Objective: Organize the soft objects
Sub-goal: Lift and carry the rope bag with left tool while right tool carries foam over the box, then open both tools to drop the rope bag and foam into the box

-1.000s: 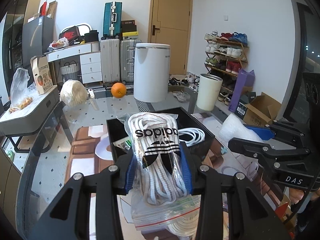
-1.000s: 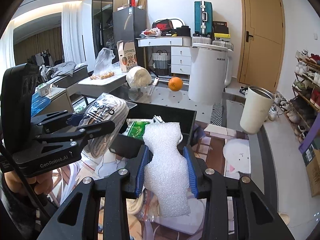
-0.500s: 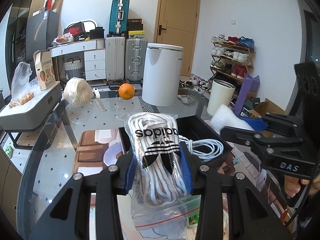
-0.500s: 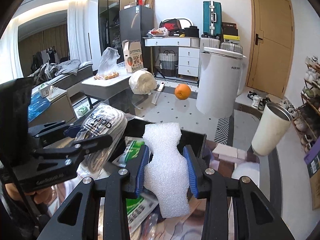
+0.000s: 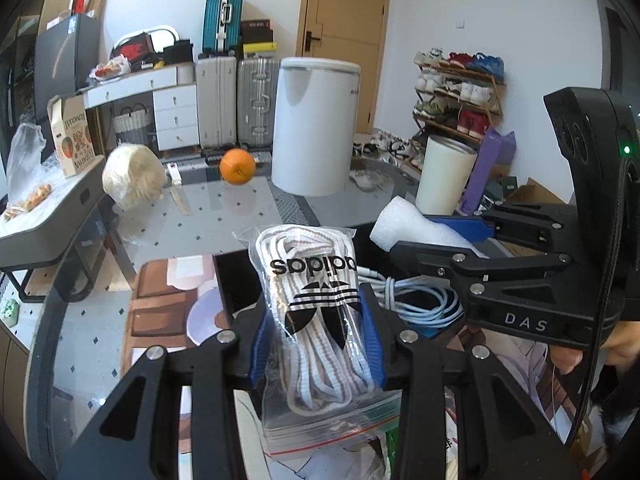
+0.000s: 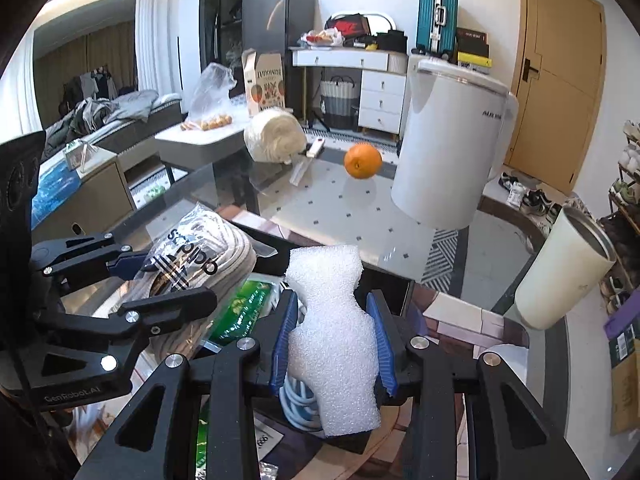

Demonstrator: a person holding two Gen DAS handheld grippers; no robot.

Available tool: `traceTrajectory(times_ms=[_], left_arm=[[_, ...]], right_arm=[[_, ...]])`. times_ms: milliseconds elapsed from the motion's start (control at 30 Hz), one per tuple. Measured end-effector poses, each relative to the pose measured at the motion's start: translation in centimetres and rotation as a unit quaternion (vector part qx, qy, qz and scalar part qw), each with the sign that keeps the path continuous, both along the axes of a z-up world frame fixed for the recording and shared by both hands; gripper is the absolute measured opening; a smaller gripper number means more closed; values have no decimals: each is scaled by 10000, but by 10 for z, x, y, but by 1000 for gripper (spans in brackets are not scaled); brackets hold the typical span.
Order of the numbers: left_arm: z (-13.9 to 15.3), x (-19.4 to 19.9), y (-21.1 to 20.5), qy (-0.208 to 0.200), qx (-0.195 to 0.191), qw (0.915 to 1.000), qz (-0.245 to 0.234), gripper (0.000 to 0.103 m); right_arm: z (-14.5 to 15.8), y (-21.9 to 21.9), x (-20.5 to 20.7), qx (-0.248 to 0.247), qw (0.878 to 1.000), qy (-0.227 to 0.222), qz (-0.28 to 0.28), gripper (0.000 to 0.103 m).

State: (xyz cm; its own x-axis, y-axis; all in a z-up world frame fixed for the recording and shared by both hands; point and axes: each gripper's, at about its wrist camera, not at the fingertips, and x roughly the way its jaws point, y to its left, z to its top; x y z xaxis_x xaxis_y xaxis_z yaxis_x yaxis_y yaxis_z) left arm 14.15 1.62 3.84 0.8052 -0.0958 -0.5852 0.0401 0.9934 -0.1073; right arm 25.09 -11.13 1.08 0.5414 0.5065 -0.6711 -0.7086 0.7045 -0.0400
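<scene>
Your left gripper [image 5: 316, 344] was clamped on a clear zip bag of white laces [image 5: 316, 312], its blue pads pressing both sides of the bundle, the printed logo facing the left wrist camera upside down. You held the bag above the near edge of the black bin [image 5: 236, 276], with the zip end hanging down toward you over the papers below.

Your right gripper [image 6: 334, 344] was closed on a piece of white foam [image 6: 332, 320] — the pads had pinched it into a waist, so it flared out above and below them. The foam stood upright between the fingers, over the black bin, where a coiled pale-blue cable [image 6: 298, 400] and a green packet [image 6: 244, 304] lay inside. From the left wrist camera the same foam showed just beyond the right gripper's tips, above the far right corner of the bin.

The two grippers were side by side, close but not touching — the laces on the left, the foam on the right.

Farther back on the glass table [image 5: 208, 220] sat an orange [image 5: 237, 166], a white cylindrical appliance [image 5: 316, 124], a pale wrapped bundle [image 5: 134, 180] and a cream tumbler [image 5: 446, 176], all well apart from the bin.
</scene>
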Motion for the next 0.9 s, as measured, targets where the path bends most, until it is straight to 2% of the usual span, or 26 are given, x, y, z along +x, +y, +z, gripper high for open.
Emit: traceTrajectory(times_ms=[233,333,500,667,767,833,867,900], left_arm=[[-3,10,1,201,-135,9995,-186,38],[-6,15,2,319,-199,9990,-230,38],[-10,20,2,373,-173,9989,-206,38],[-13,26,4,347,-72,9993,-108,38],[-14,27,4,346,-1,9994,-90,39],[-15,26,1,325,75,9994,-79,39],[-15,25,0,309,154,9994,-80,40],[-16,25,-1,299,210,9993,-76,44]], right_arm=[[-17,14,10,-396,9990,227,23,36],[-23,18,14,-409,9982,443,49,36],[-24,23,13,-482,9975,492,128,36],[-19,23,6,-502,9978,336,266,36],[-15,20,1,-503,9980,254,295,41],[-12,17,-1,-521,9981,176,285,49],[-10,15,-3,-505,9982,141,283,50],[-8,13,-4,-480,9984,105,278,50]])
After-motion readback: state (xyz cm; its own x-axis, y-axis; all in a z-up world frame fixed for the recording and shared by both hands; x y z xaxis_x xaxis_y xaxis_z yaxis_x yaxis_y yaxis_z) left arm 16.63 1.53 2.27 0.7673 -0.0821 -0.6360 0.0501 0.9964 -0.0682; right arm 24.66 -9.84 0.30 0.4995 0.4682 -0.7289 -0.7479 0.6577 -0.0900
